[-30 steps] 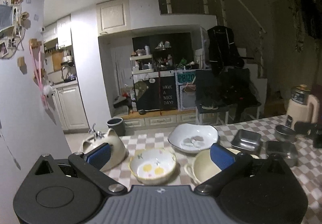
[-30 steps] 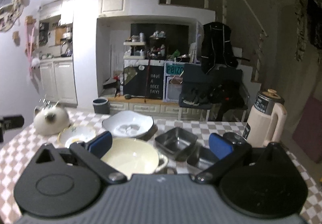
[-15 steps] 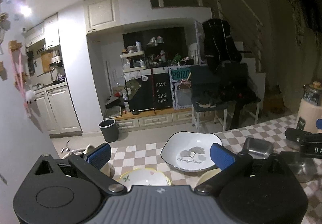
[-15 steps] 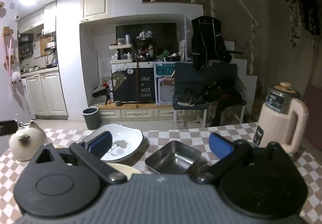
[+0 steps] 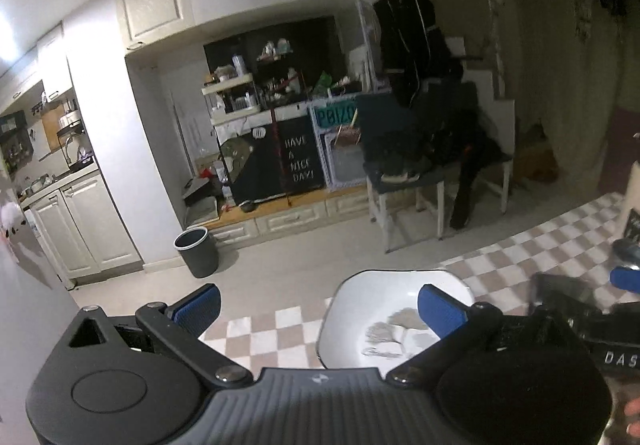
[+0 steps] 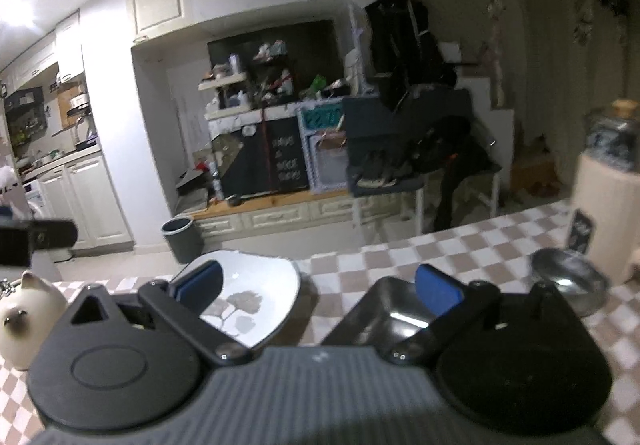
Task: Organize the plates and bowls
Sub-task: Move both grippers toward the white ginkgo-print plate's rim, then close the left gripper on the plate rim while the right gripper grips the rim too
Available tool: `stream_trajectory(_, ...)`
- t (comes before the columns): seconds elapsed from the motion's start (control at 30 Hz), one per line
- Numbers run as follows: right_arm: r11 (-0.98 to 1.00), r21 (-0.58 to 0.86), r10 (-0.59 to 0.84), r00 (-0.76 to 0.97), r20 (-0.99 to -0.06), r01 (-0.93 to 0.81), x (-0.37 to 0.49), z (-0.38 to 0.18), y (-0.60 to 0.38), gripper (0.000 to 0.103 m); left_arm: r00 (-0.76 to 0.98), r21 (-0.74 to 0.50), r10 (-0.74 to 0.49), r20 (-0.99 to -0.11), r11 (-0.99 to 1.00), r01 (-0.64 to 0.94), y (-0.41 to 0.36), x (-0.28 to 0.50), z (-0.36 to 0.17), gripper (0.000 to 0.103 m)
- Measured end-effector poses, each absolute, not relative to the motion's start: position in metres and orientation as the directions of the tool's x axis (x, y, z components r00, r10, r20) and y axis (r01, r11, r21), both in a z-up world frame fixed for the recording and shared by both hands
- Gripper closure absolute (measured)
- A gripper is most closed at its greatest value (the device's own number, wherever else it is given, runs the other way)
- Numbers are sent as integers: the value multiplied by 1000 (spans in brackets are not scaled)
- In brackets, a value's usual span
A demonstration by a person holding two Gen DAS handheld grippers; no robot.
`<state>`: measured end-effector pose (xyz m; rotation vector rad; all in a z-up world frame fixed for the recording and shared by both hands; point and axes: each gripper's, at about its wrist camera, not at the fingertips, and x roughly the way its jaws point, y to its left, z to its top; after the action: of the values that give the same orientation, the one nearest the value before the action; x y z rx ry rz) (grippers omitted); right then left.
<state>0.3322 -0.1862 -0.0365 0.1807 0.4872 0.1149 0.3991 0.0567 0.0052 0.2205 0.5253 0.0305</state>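
Observation:
A white plate with a grey leaf print (image 5: 384,321) lies on the checkered table (image 5: 520,265), just ahead of my left gripper (image 5: 320,305), which is open and holds nothing. The same leaf-print plate (image 6: 248,301) shows behind the left finger of my right gripper (image 6: 318,289), also open and holding nothing. A square steel dish (image 6: 392,309) sits between the right gripper's fingers, lower down on the table. A round steel bowl (image 6: 568,281) stands to its right. The other bowls are hidden below both views.
A cream jug with a dark lid (image 6: 608,189) stands at the table's right edge. A cat-shaped pot (image 6: 24,317) sits at the left. The other gripper (image 5: 600,329) shows at the left view's right side. Beyond the table are the floor, a bin (image 5: 196,251) and a chair.
Both grippers have moved forward and tilted up over the table. The yellow-patterned bowl and the cream handled bowl have dropped out of view. The jaws stayed open.

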Motion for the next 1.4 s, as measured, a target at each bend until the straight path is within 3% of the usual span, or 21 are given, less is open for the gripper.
stream_trajectory(0.13, 919, 380, 297, 821, -488, -106, 362, -46, -185, 0, 828, 239, 119, -548, 971, 18, 70, 434, 1, 0)
stream_trajectory(0.33, 791, 605, 443, 763, -471, -85, 397, -58, -191, 0, 763, 195, 62, -643, 977, 85, 89, 488, -7, 0)
stream_trajectory(0.43, 704, 707, 513, 736, -443, -66, 410, -67, -195, 2, 720, 212, 104, -686, 975, 61, 89, 515, -19, 0)
stream_trajectory(0.63, 645, 762, 554, 653, -517, 57, 429, -89, -201, 24, 623, 115, 0, -782, 983, 144, 83, 548, -52, 0)
stream_trajectory(0.77, 659, 742, 549, 596, -585, 121, 430, -92, -200, 43, 542, 75, -16, -840, 987, 145, 82, 562, -79, 25)
stream_trajectory(0.93, 690, 704, 512, 575, -638, 167, 432, -90, -198, 63, 515, 67, 1, -857, 992, 110, 91, 576, -98, 39)
stream_trajectory(1.0, 719, 673, 488, 562, -668, 175, 431, -89, -195, 79, 507, 64, 1, -862, 992, 107, 95, 584, -101, 43)
stream_trajectory(1.13, 757, 630, 457, 548, -701, 174, 418, -86, -191, 85, 488, 60, -5, -873, 991, 117, 101, 589, -107, 55)
stream_trajectory(1.23, 816, 560, 405, 548, -732, 144, 414, -78, -178, 84, 476, 53, -17, -879, 990, 134, 107, 590, -111, 85)
stream_trajectory(1.4, 873, 477, 339, 575, -745, 104, 412, -70, -165, 89, 493, 40, -53, -868, 984, 175, 118, 580, -111, 89)
